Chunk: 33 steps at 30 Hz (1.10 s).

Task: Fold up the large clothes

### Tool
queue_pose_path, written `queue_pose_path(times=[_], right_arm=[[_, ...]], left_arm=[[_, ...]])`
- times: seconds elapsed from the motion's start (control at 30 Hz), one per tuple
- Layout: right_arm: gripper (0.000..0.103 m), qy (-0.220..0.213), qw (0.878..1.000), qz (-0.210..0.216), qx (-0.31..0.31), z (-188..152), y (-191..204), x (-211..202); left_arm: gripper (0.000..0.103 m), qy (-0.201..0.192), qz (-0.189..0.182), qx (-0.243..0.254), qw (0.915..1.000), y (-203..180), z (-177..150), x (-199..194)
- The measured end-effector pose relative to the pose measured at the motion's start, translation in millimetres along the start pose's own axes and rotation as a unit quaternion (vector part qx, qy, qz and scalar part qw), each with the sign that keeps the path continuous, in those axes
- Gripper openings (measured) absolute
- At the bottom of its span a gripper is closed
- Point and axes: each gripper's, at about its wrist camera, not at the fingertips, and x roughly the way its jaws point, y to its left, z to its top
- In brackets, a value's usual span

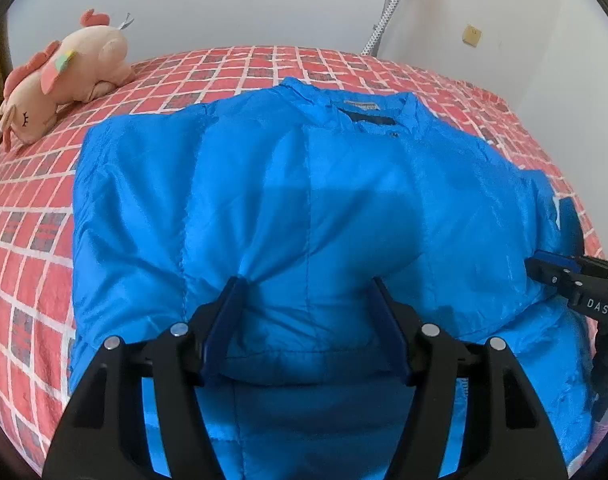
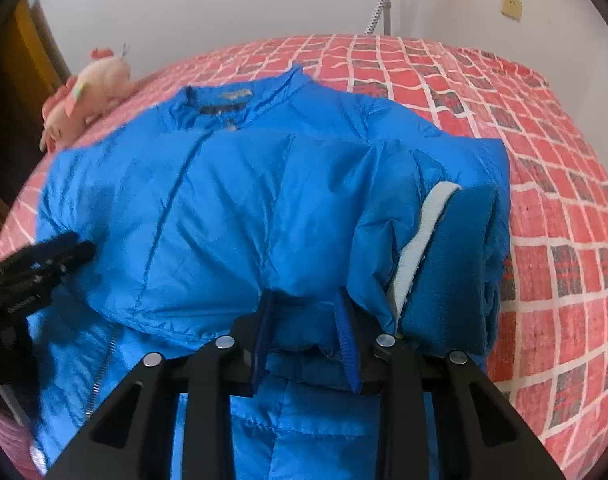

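Note:
A bright blue puffy jacket [image 1: 304, 184] lies on the bed, collar toward the wall, its lower part folded up over the body; it also shows in the right wrist view [image 2: 224, 208]. My left gripper [image 1: 306, 284] is open, its fingers spread and resting on the folded edge, with fabric bunched at the left fingertip [image 1: 236, 284]. My right gripper [image 2: 304, 300] is partly open, with the folded jacket edge lying between its fingers beside a sleeve cuff [image 2: 448, 264]. The right gripper also shows at the right edge of the left wrist view [image 1: 544, 268].
The bed has a red and white checked cover [image 1: 32, 240]. A pink plush toy [image 1: 64, 76] lies at the far left of the bed. A white wall and a hose [image 1: 388, 8] stand behind. A wooden door [image 2: 28, 52] is at the left.

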Motion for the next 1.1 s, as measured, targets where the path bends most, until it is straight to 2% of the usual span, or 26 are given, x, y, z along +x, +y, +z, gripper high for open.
queue_pose_path(times=[0.07, 0.17, 0.27, 0.37, 0.5, 0.63, 0.8, 0.87, 0.97, 1.03, 1.1], right_arm=[[0.033, -0.025, 0.999, 0.022, -0.001, 7, 0, -20], [0.033, -0.074, 0.997, 0.013, -0.011, 19, 2, -46], [0.036, -0.098, 0.995, 0.002, -0.010, 33, -2, -49], [0.036, -0.093, 0.996, -0.007, 0.001, 43, -12, -30], [0.035, -0.056, 0.998, -0.013, 0.016, 51, -33, 7], [0.034, -0.042, 0.998, 0.019, 0.045, 49, -53, 24], [0.034, -0.048, 0.997, 0.031, 0.053, 45, -59, 33], [0.033, -0.059, 0.996, 0.038, 0.055, 43, -60, 25], [0.036, -0.088, 0.993, 0.065, 0.050, 38, -60, -8], [0.038, -0.118, 0.990, 0.075, 0.034, 33, -56, -42], [0.046, -0.139, 0.987, 0.079, 0.024, 23, -52, -72]], left_arm=[[0.064, -0.008, 0.005, -0.006, 0.9999, 0, 5, -10], [0.071, -0.048, 0.004, -0.001, 0.9988, -2, 18, -33], [0.072, -0.047, 0.015, 0.006, 0.9988, -7, 33, -33], [0.072, -0.037, 0.019, -0.001, 0.9991, -5, 53, -15], [0.071, -0.014, 0.028, -0.022, 0.9993, 4, 67, 17], [0.071, -0.015, 0.029, -0.025, 0.9991, 10, 63, 34], [0.072, -0.026, 0.041, -0.006, 0.9988, 6, 55, 39], [0.071, -0.027, 0.036, -0.010, 0.9989, 7, 56, 37], [0.072, -0.015, 0.023, -0.020, 0.9994, 10, 56, 22], [0.073, -0.018, -0.002, -0.030, 0.9994, 14, 52, 2], [0.077, -0.026, -0.031, -0.035, 0.9986, 19, 41, -30]])
